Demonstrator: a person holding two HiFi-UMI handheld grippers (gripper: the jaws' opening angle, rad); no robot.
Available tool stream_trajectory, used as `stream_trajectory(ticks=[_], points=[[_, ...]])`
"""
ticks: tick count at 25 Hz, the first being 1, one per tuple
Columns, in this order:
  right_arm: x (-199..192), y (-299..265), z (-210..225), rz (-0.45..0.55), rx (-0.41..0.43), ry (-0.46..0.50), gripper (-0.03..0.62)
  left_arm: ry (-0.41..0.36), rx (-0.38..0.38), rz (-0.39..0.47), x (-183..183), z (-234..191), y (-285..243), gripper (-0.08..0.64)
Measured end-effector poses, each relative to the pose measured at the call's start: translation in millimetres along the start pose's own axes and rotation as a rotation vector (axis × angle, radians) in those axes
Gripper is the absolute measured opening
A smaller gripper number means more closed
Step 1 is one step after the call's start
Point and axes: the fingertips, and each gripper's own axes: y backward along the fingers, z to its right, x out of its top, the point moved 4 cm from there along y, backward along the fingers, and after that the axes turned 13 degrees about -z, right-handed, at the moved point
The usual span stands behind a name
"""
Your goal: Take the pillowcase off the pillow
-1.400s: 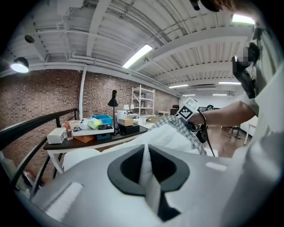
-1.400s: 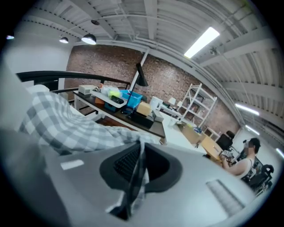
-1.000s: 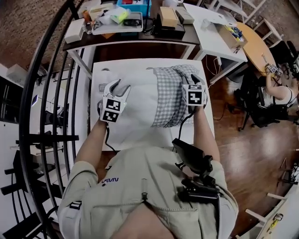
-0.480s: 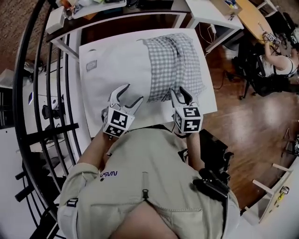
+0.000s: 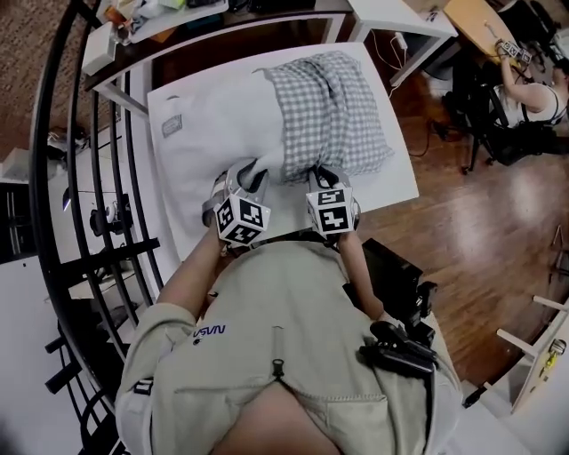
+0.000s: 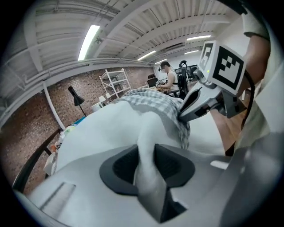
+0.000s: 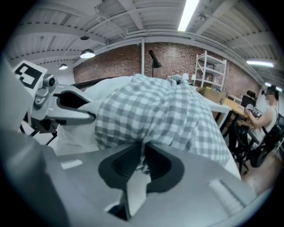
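L gripper just closed onto bare pillow, R gripper onto checked pillowcase. Case covers pillow's right end, so I'd pull it right.

The checked pillowcase hides half the pillow; the cluttered desk runs off the top edge.

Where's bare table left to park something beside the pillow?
Bare table: the strip between the checked pillowcase and the right edge, widest at the near right corner. The pillow and pillowcase crowd the middle. On the left, white pillow and white tabletop blend; I can't tell how much is free.
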Motion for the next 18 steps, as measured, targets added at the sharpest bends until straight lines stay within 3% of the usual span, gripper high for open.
stream_trajectory(ticks=[3, 7, 11, 14, 18], points=[[6.7, 21.9, 6.5, 0.046, -0.042, 0.007, 0.028, 0.064, 0.017, 0.055, 13.5, -17.7, 20.8, 0.043], [22.0, 58.9, 30.1, 0.160, -0.179, 0.027, 0.026, 0.184, 0.033, 0.141, 37.4, -62.3, 52.6, 0.028], [32.1, 83.8, 62.4, 0.201, -0.324, 0.048, 0.026, 0.255, 0.045, 0.199, 50.9, -101.5, 77.3, 0.026], [23.1, 90.3, 88.2, 0.195, -0.386, 0.020, 0.026, 0.318, 0.023, 0.226, 38.5, -107.8, 83.5, 0.025], [-11.5, 80.0, 115.9, 0.086, -0.427, -0.006, 0.026, 0.389, -0.055, 0.216, 9.3, -84.4, 80.4, 0.023]])
